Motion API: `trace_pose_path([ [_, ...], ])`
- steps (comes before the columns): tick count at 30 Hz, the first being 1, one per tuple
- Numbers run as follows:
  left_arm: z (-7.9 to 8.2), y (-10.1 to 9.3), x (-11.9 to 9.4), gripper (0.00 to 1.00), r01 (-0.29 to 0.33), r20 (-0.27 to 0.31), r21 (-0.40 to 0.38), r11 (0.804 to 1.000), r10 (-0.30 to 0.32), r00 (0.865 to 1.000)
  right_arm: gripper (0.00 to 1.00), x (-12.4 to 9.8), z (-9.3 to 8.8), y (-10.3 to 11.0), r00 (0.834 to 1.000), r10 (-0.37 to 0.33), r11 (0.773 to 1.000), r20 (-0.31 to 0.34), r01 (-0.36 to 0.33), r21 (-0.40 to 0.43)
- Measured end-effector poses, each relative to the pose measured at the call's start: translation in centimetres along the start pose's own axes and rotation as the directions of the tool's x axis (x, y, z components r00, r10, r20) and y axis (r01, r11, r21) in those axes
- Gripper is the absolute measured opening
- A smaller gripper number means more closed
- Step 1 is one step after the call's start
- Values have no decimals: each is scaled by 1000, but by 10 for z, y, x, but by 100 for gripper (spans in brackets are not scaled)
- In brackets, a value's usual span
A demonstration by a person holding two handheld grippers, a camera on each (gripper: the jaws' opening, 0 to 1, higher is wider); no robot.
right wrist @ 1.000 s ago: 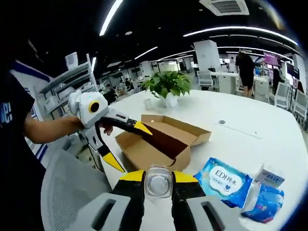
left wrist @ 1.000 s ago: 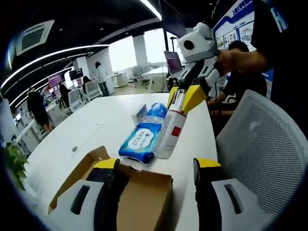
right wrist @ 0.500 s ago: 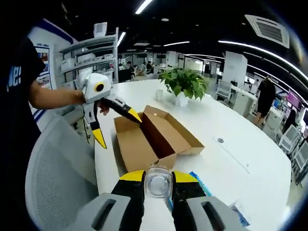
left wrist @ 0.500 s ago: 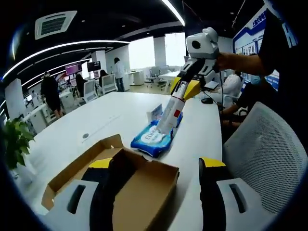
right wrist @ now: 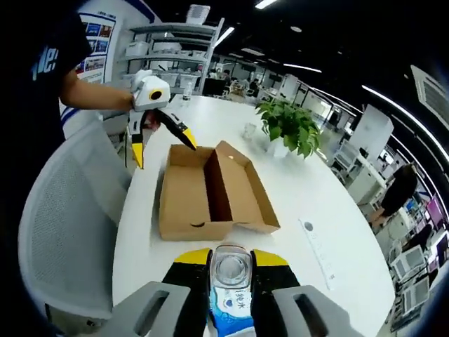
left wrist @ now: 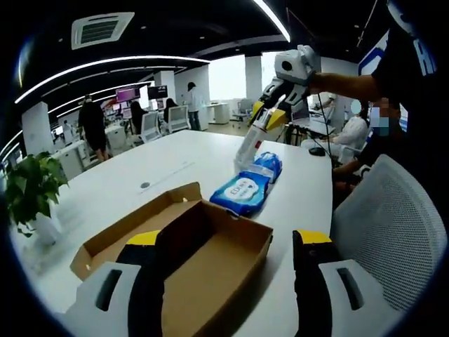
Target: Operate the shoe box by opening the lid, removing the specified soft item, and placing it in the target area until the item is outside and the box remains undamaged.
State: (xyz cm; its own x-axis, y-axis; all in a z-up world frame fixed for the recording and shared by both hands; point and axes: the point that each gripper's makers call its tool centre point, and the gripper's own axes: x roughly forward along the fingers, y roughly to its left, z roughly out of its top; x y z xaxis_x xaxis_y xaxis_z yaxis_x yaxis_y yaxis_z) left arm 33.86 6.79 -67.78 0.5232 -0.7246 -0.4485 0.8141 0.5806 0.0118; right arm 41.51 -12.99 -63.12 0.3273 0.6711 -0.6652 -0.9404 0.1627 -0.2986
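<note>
Open shoe box (right wrist: 210, 193) seems unobstructed above; mesh chair (right wrist: 66, 232) crowds table (right wrist: 309, 203) edge.

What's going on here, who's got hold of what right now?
A person works a hand-held gripper in each hand over a white table. The right gripper is shut on a clear bottle, held up over a blue wipes pack and away from the shoe box. The box sits open, its lid folded back flat beside it, and looks empty. The left gripper is open, one jaw just inside the box's near wall, holding nothing.
</note>
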Motion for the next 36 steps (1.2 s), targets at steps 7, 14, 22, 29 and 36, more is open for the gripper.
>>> trace_pose_path([
  [7,-3,10,-16,84,-46,5,-20,999,46,999,17,12,-13,-26,999,3,999,-41,-5,-51],
  [14,-6,15,-26,91,-92,12,-42,995,93,996,17,27,-34,-42,996,27,996,-87,-34,-80],
  [22,-11,20,-32,97,-127,9,-62,990,128,992,17,43,-57,-56,990,44,993,-137,-59,-105],
  [29,-16,22,-38,100,-148,0,-67,987,148,989,17,59,-79,-62,978,68,986,-196,-95,-133],
  [36,-18,23,-43,100,-165,1,-79,983,166,986,17,73,-96,-65,967,90,983,-238,-125,-135],
])
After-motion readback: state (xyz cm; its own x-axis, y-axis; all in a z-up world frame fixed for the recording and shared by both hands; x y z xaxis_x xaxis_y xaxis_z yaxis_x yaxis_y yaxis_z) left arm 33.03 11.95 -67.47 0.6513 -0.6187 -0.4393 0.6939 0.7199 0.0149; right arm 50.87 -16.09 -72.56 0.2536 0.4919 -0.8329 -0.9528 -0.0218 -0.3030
